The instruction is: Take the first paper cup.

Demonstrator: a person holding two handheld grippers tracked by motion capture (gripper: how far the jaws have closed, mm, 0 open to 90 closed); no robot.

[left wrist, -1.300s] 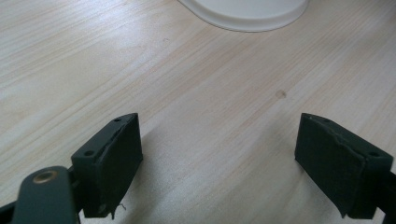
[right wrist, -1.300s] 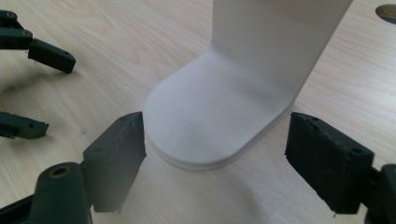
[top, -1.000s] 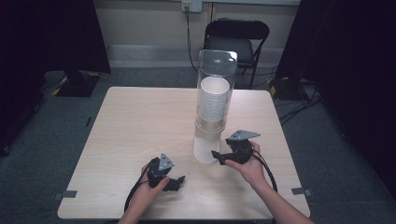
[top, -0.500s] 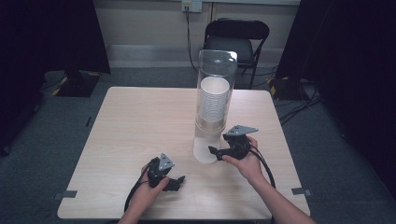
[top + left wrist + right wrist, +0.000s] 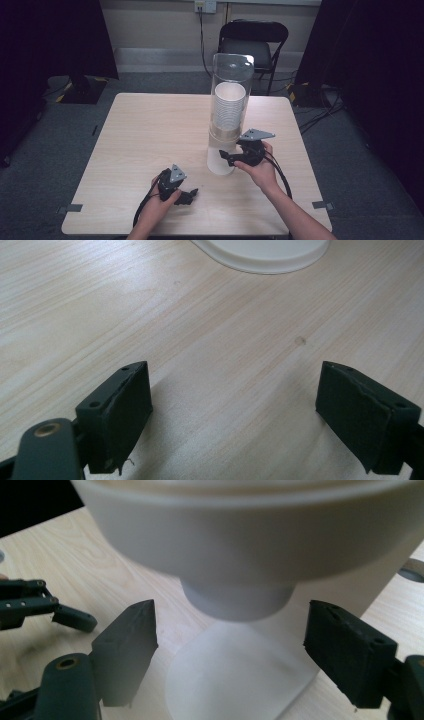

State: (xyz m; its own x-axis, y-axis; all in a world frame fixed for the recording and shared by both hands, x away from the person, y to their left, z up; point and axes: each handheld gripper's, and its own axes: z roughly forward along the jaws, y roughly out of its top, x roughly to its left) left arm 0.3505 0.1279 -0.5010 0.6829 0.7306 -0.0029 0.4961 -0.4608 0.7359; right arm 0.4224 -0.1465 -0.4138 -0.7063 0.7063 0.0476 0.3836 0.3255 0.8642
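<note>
at centre frame, the right gripper (image 5: pixel 226 156), jaws apart and just narrowing, reaches under the cup dispenser (image 5: pixel 229 115) toward the lowest cup (image 5: pixel 237 600); the left gripper (image 5: pixel 191 194) rests wide open at lower left.

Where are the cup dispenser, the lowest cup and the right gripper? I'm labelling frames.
cup dispenser (image 5: pixel 231 75), high view, clear tube wall.
lowest cup (image 5: pixel 237 602), right gripper view, its bottom end.
right gripper (image 5: pixel 230 645), right gripper view, midway between jaws.

A black folding chair (image 5: pixel 255 42) stands behind the table (image 5: pixel 145 135); a wall outlet (image 5: pixel 205 6) sits above the chair's left.
</note>
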